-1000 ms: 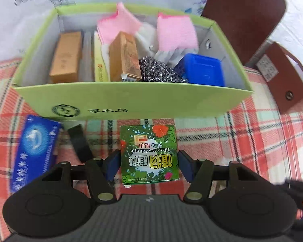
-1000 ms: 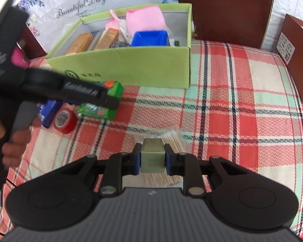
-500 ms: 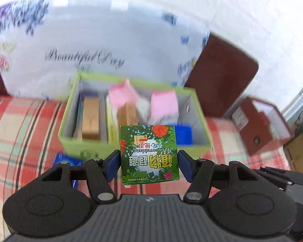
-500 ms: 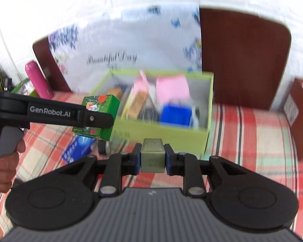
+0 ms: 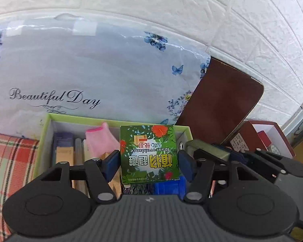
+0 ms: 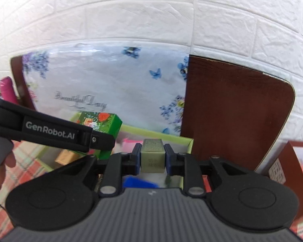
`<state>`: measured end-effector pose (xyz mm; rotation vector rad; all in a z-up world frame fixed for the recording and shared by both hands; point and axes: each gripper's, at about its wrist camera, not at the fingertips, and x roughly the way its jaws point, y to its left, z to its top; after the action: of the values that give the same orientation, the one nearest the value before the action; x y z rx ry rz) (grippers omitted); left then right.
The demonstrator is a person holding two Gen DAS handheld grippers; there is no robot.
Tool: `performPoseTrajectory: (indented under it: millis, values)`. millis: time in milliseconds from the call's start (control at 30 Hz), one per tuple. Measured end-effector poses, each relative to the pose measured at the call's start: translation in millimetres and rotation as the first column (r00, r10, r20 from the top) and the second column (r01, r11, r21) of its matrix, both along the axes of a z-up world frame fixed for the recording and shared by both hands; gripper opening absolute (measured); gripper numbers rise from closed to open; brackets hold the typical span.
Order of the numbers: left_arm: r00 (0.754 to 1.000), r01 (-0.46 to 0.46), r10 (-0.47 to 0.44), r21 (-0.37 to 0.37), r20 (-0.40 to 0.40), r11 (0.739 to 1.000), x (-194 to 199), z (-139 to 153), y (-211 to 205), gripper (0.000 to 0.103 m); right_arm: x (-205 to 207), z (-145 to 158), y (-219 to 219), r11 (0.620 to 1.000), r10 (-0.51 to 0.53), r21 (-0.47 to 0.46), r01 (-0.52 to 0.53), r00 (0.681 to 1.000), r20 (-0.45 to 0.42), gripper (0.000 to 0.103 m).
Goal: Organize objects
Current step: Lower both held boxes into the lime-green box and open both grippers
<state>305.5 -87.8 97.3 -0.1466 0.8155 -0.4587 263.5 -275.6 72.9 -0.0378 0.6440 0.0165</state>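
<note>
My left gripper point(image 5: 149, 160) is clamped on the green carton point(image 5: 149, 153), blue pads pressed flat against both its sides. Its face reads upside down to me: "Plant avoidance" in small print above large yellow Chinese characters, with a red flower in the corner. My right gripper point(image 6: 151, 158) is closed tight on a small olive-grey box point(image 6: 152, 157); the faint print on its front is too blurred to read. In the right view the left tool's arm crosses in front of me, marked "GenRobot.AI", with the green carton point(image 6: 103, 125) at its tip.

Just past both sets of fingers lies the lime-green bin point(image 5: 44, 141). Both held items hang over its open top. Inside I can see a pink cloth point(image 5: 101, 139), a tan box point(image 5: 64, 154) and a blue container point(image 5: 167, 187).

Behind the bin stands a white floral bag point(image 5: 91, 70) printed "Beautiful Day", then a brown board point(image 5: 222, 109) against the white brick wall point(image 5: 171, 10).

A second ago both grippers were low over the plaid tablecloth point(image 5: 8, 161), on the near side of the bin; now they have risen and moved forward above it, grips unchanged.
</note>
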Motion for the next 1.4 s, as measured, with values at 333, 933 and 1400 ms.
performPoseTrajectory:
  millis: [333,933,1400]
  values:
    - [0.991,-0.062,0.066,0.038,-0.119,0.997,-12.5,-39.3,15.7,0.08,-24.0,-40.5,-13.6,0.995,-0.064,0.068,0.073,0.991,-0.117,0.068]
    - [0.982,-0.181,0.189,0.212,-0.015,0.96,-88.9,6.8,43.4,0.08,-90.8,3.3,-0.2,0.982,-0.109,0.144,0.122,0.99,-0.093,0.103]
    - [0.977,-0.21,0.208,0.271,0.035,0.939,-134.4,26.7,57.4,0.08,-139.0,17.3,19.7,0.988,-0.082,0.128,0.09,0.994,-0.072,0.103]
